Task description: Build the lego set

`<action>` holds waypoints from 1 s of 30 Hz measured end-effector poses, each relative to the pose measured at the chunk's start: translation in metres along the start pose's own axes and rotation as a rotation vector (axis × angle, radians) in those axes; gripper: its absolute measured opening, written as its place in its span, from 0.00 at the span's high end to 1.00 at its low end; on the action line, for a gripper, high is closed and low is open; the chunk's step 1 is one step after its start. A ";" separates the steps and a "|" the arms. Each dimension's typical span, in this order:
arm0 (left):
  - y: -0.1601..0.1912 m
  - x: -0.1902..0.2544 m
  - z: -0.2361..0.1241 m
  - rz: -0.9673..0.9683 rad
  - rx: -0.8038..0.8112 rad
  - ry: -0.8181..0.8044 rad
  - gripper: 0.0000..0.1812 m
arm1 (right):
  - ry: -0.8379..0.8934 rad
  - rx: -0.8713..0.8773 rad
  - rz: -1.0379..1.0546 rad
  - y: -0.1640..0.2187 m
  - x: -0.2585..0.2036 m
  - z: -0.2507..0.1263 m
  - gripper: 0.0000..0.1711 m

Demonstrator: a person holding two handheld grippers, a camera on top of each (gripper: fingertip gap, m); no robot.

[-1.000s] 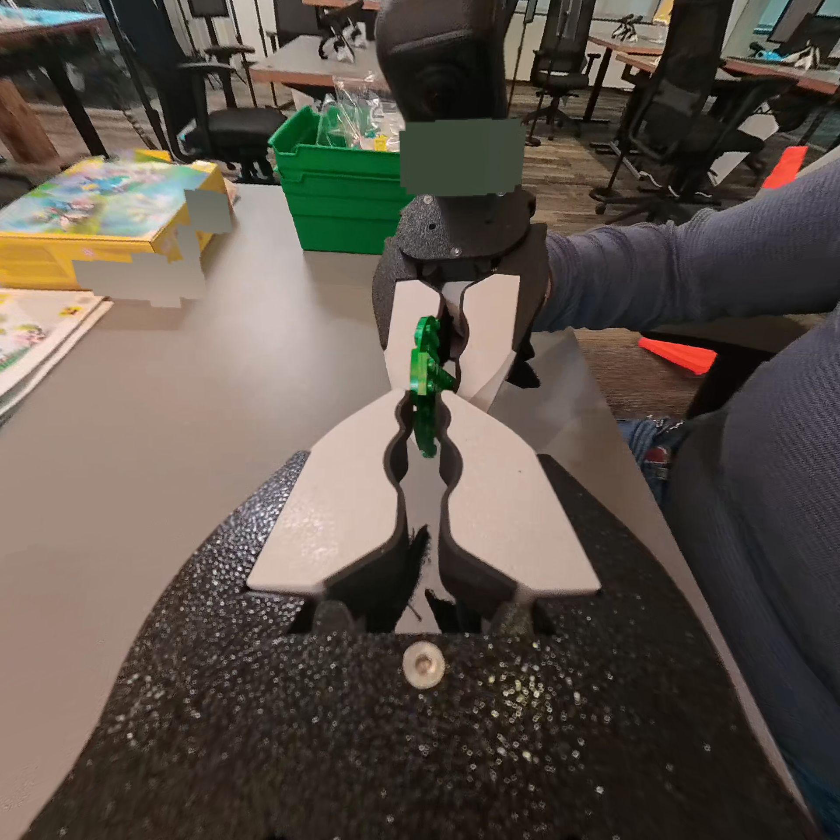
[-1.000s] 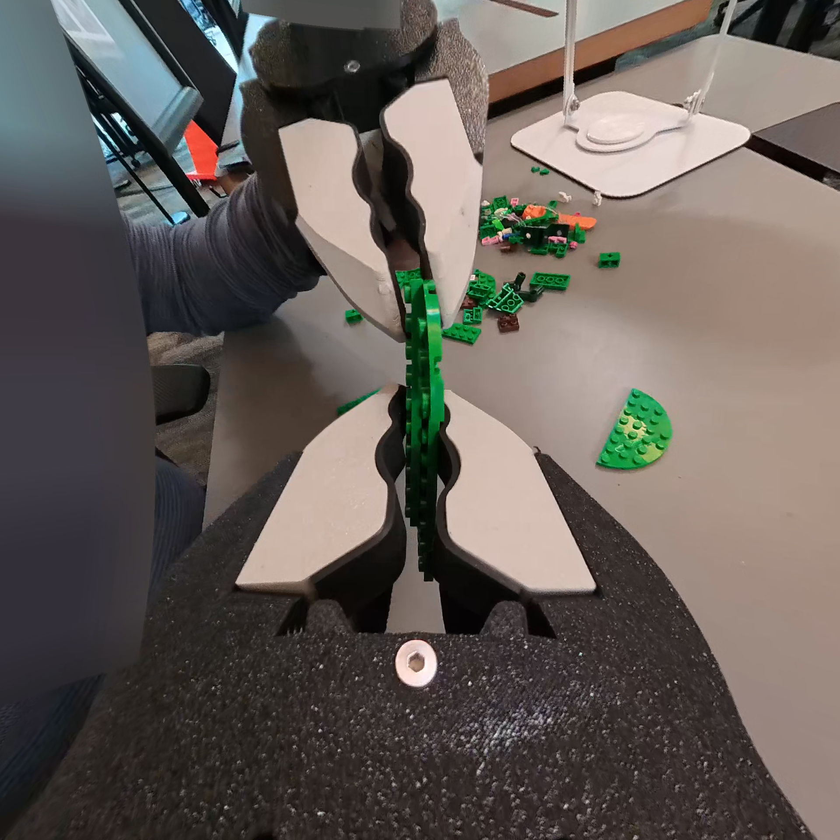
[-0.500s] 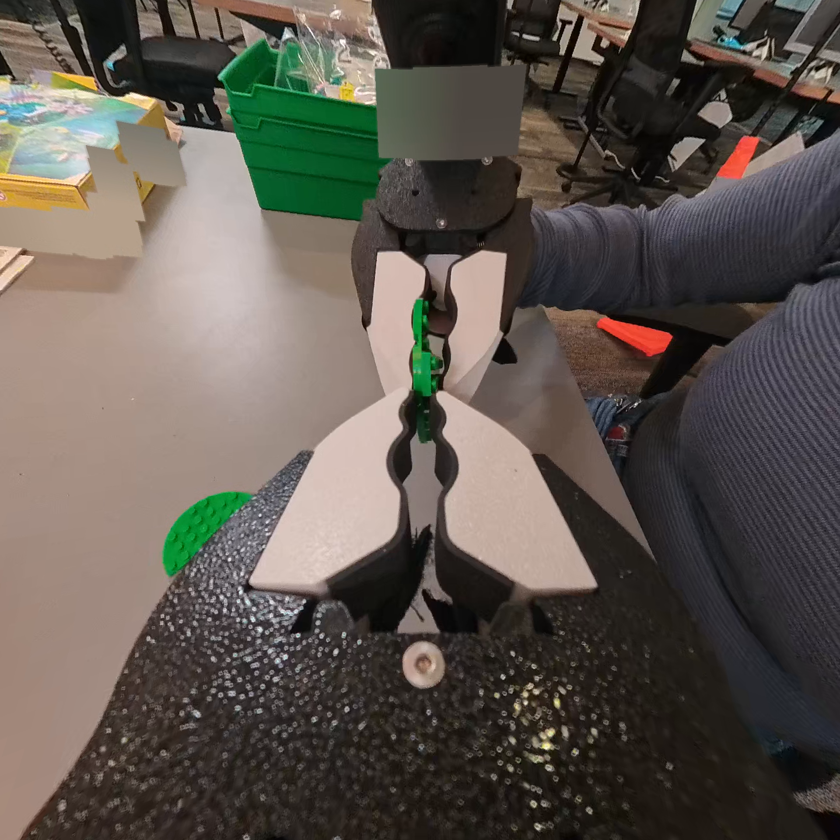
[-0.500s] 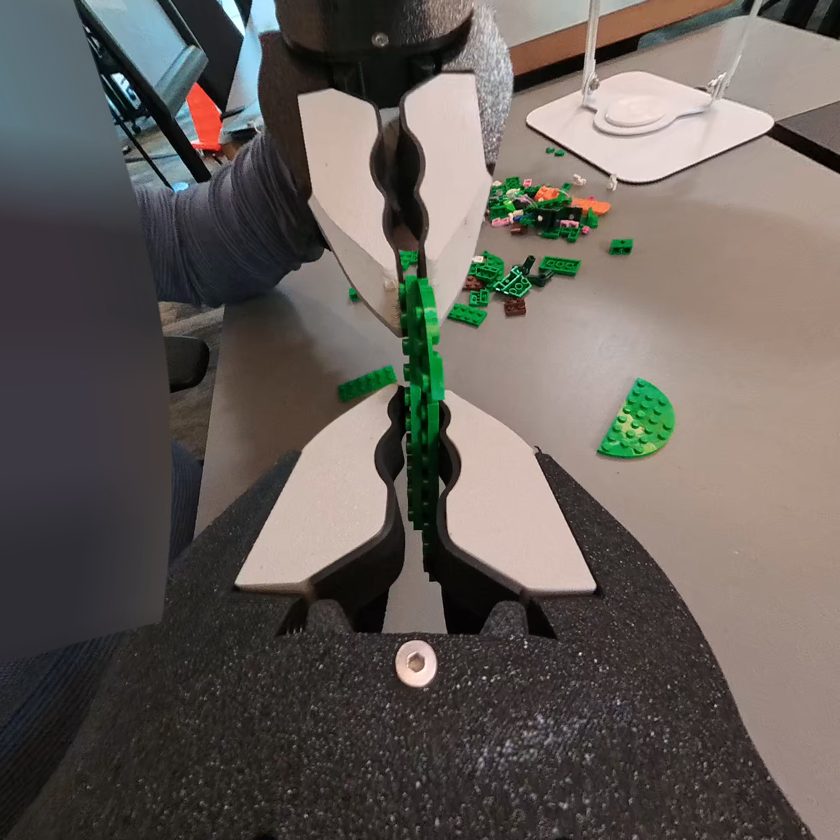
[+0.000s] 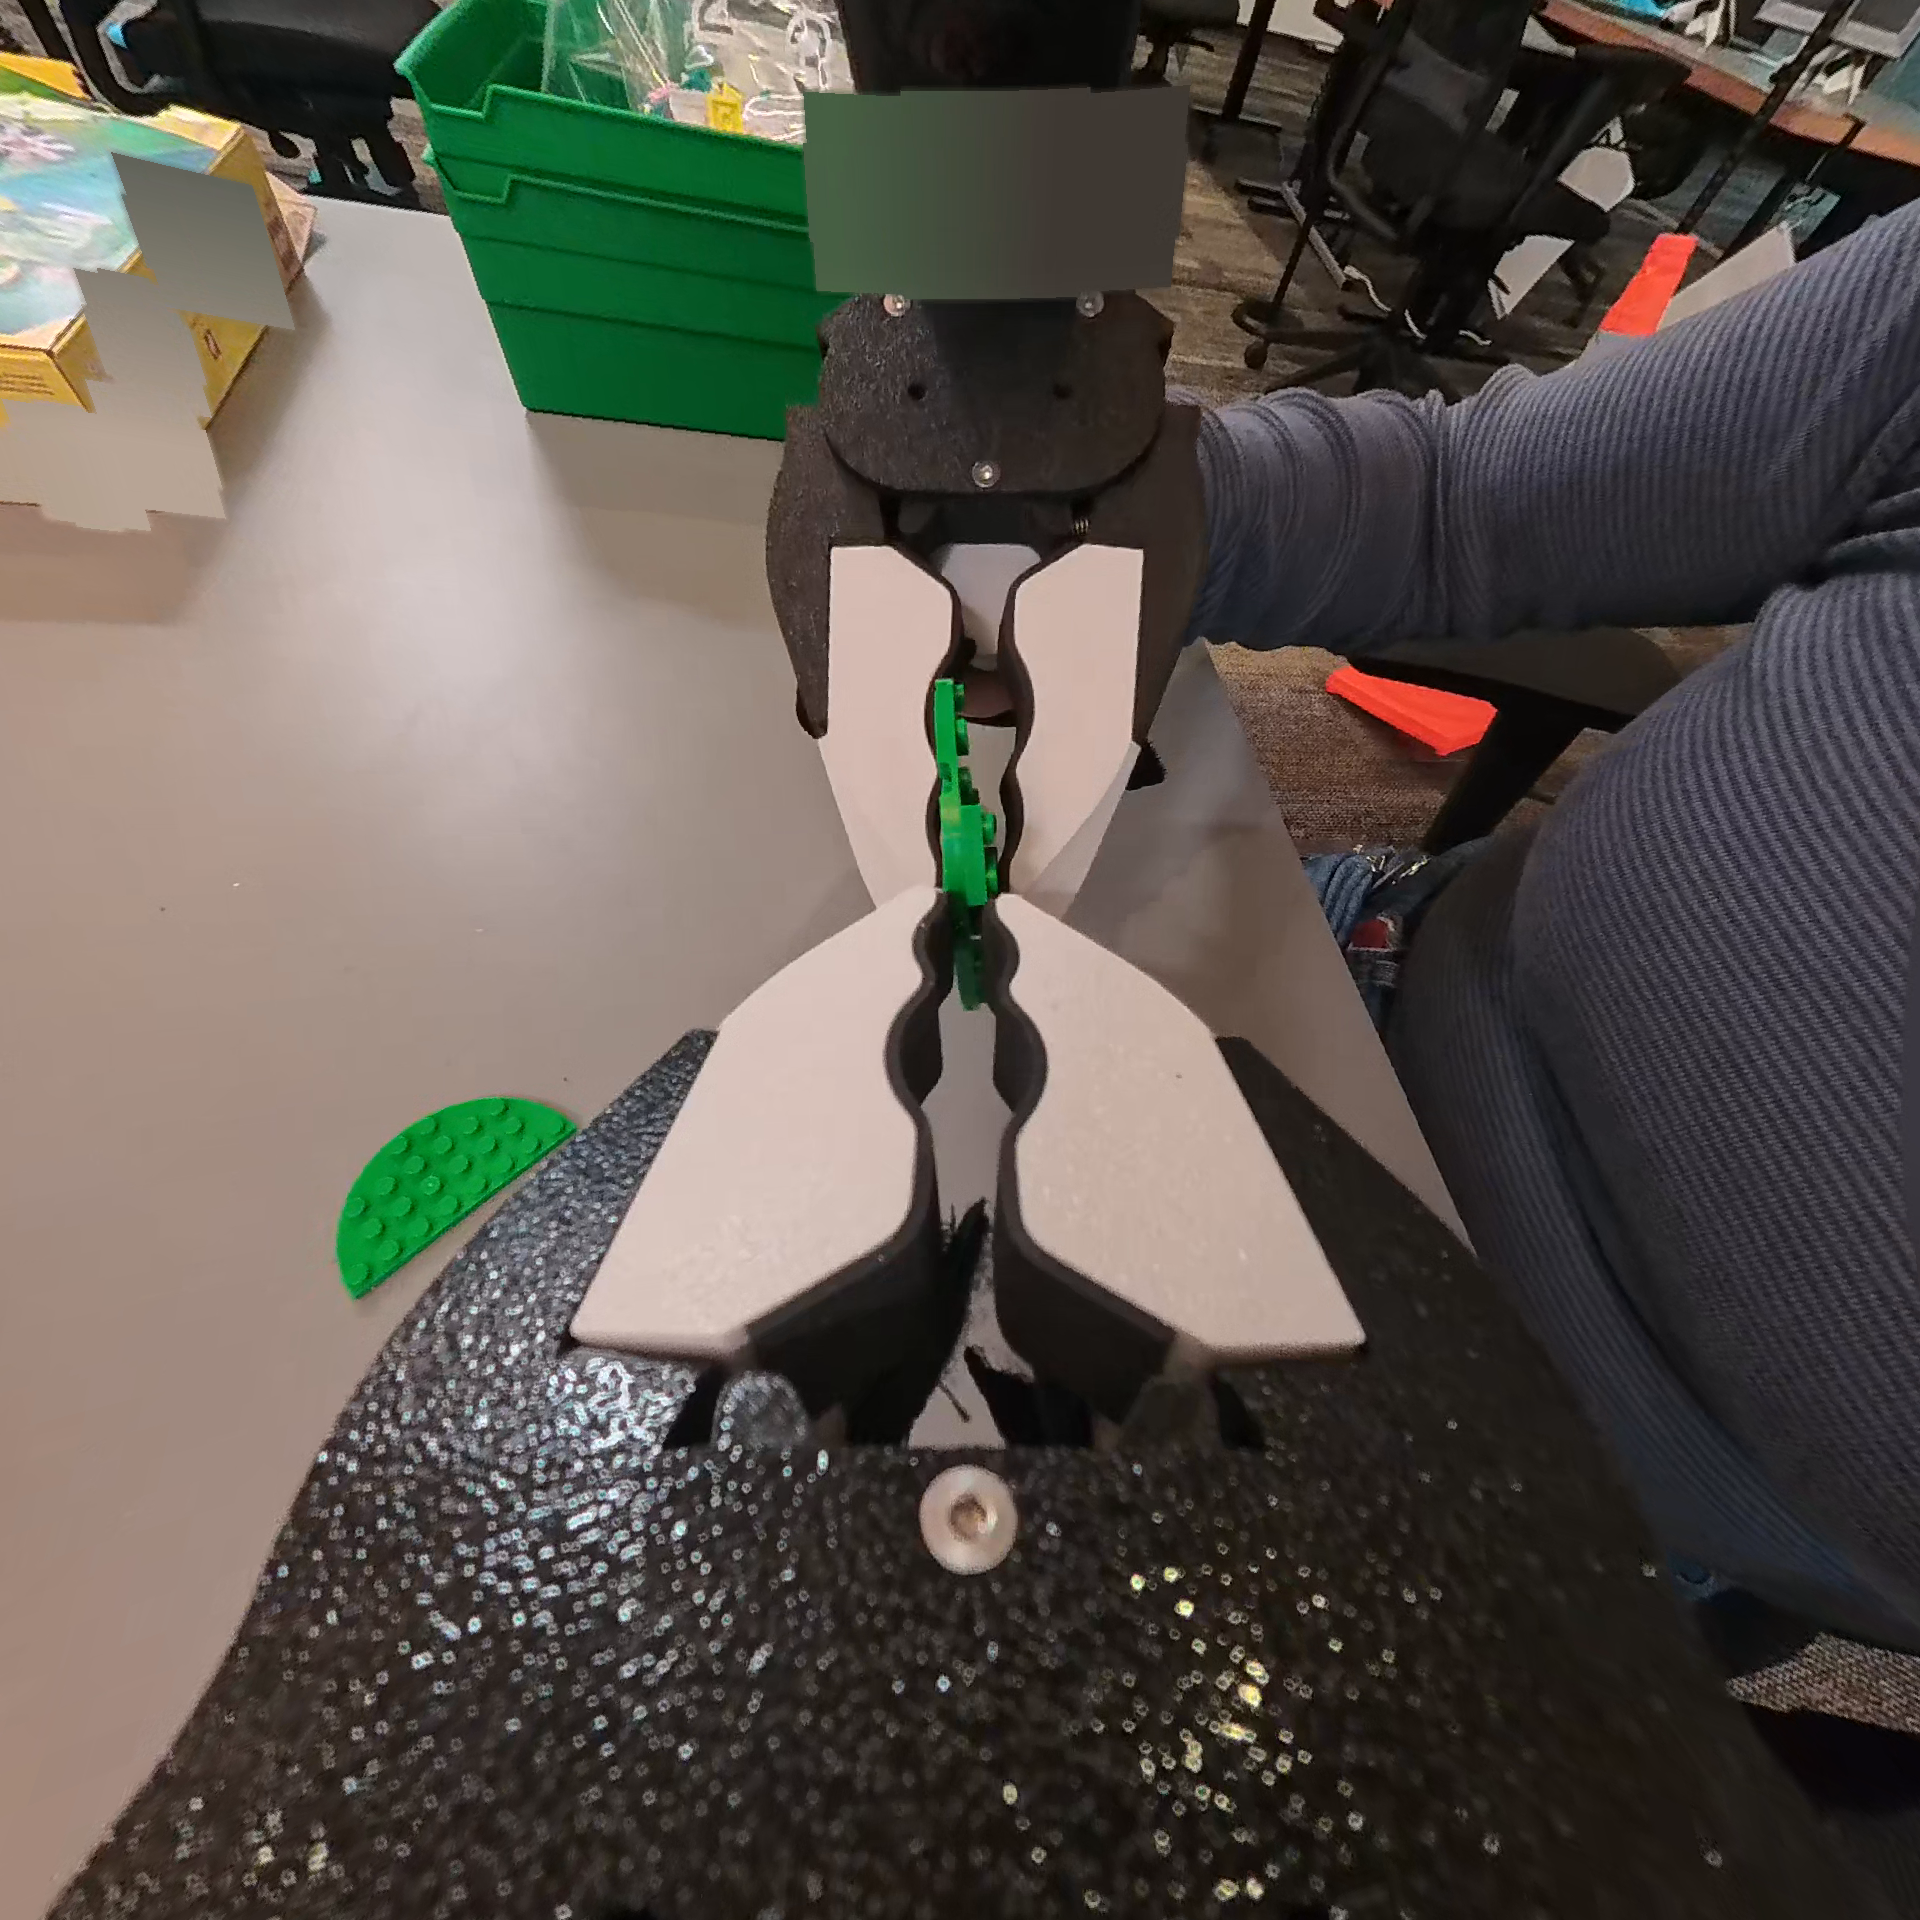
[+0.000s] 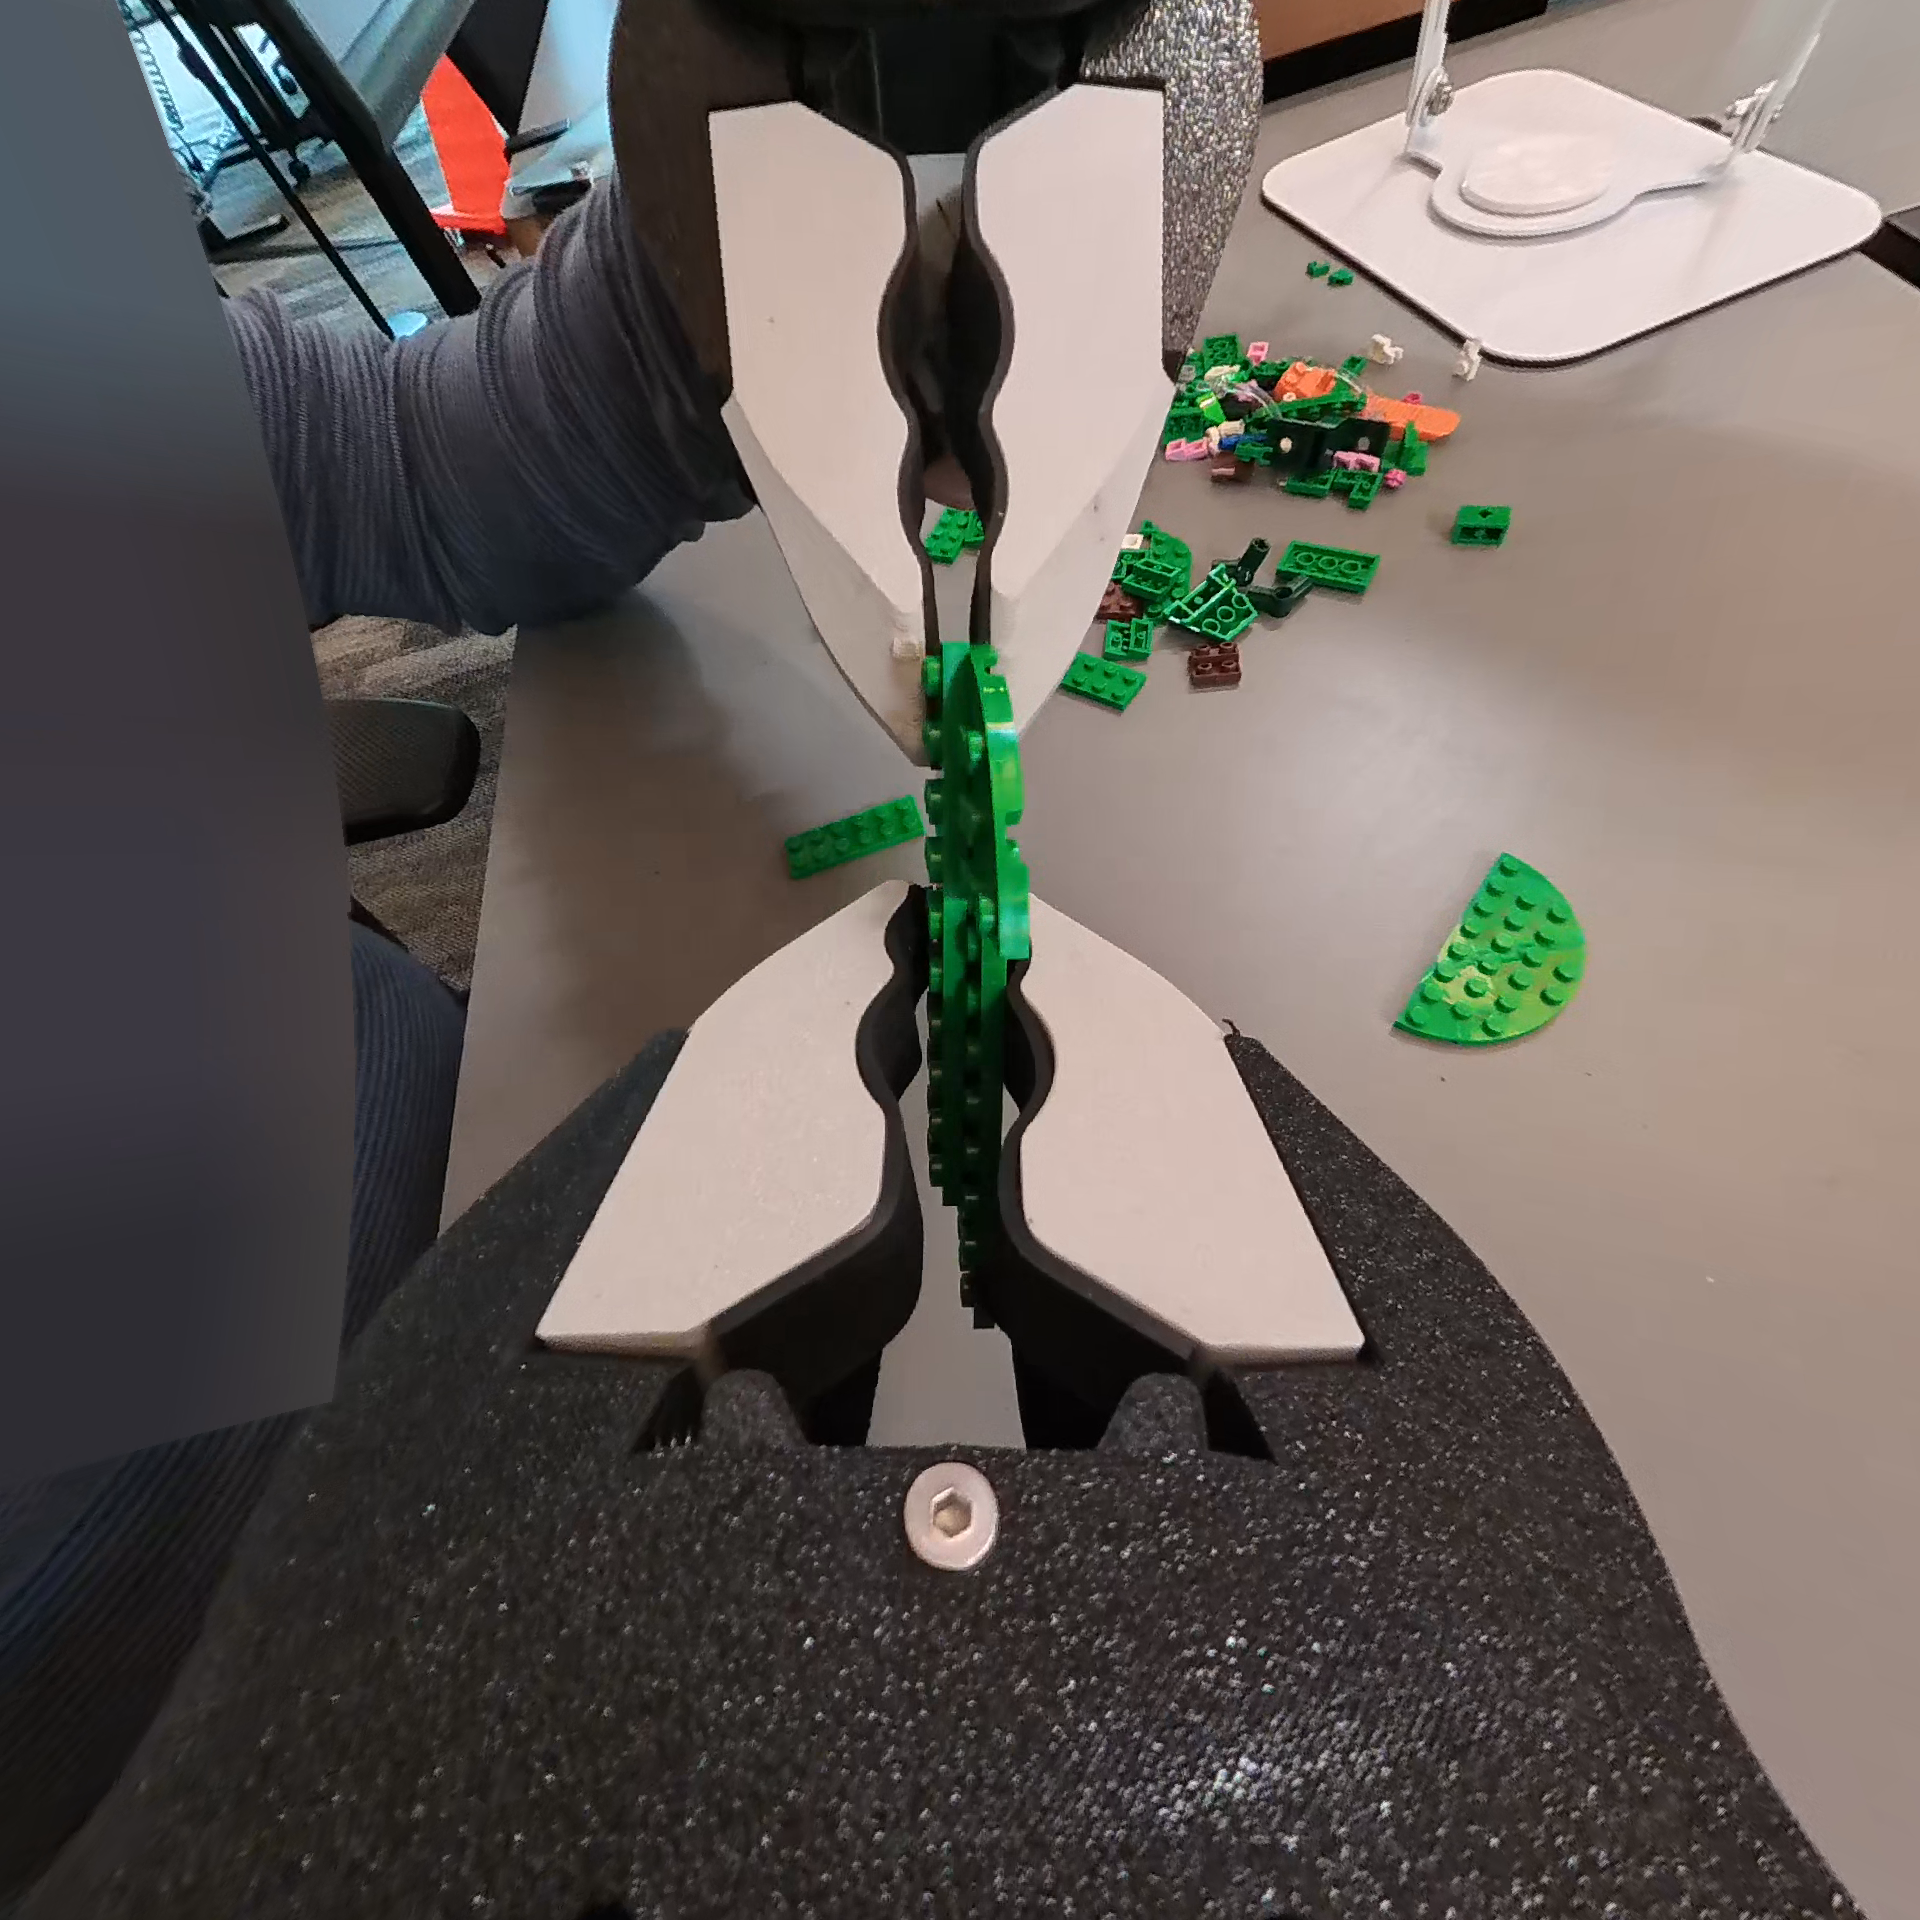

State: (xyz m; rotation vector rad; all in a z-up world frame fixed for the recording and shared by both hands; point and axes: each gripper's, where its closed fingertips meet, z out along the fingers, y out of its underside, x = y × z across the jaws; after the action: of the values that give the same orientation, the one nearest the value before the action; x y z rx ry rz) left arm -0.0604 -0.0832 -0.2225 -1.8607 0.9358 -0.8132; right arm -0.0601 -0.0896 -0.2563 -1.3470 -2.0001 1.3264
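Grippers tip to tip above a grey table [image 5: 416,831], a green plate assembly [image 6: 971,935] standing on edge between them. Right gripper [image 6: 961,935] clenched on the stacked green plates, gripped deep between the wavy pads and running back toward the screw. Left gripper [image 5: 966,935] pinching the same assembly by its far rim, only the tips of its fingers [image 5: 831,1091] closed on the green edge. Seen from the left wrist view, green plate [image 5: 961,831] sandwiched between both pairs of fingers, studs facing right. Possibly two or three layers in the stack, hard to count edge-on.

On the table: a green half-round plate [image 6: 1496,956] lying flat to the right of the right gripper, a long green strip [image 6: 852,836] just left of the held assembly, and a loose pile of bricks [image 6: 1278,436] farther back, mostly green with brown, pink and orange. Beyond that, a white stand base [image 6: 1558,208]. In the left wrist view, stacked green bins [image 5: 623,239] and a yellow box [image 5: 62,260] at the far edge. Blue ribbed sleeve [image 5: 1558,499] behind the right gripper.
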 end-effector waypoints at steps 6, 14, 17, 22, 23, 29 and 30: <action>0.001 0.001 0.000 0.005 -0.008 0.006 0.98 | -0.002 -0.014 -0.005 0.000 -0.001 0.000 0.94; 0.000 0.001 -0.001 0.007 0.001 0.007 0.98 | 0.007 0.008 -0.013 -0.003 -0.002 -0.002 0.94; -0.002 -0.001 -0.001 0.011 0.015 -0.003 0.98 | 0.009 0.016 -0.010 -0.003 -0.001 -0.002 0.94; -0.012 -0.008 -0.002 0.017 0.117 -0.036 0.97 | 0.046 0.092 0.004 -0.011 0.005 -0.006 0.94; -0.016 -0.009 -0.003 0.018 0.145 -0.041 0.97 | 0.032 0.123 0.024 -0.013 0.005 -0.007 0.94; -0.022 -0.021 -0.004 -0.067 0.254 -0.067 0.74 | -0.021 0.321 0.135 -0.026 0.014 -0.014 0.94; -0.021 -0.024 -0.004 -0.090 0.274 -0.062 0.72 | -0.020 0.371 0.149 -0.030 0.017 -0.017 0.94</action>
State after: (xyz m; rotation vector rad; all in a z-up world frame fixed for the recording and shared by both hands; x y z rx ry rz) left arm -0.0700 -0.0573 -0.2054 -1.6873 0.6698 -0.8858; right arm -0.0702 -0.0689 -0.2254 -1.3241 -1.5856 1.6835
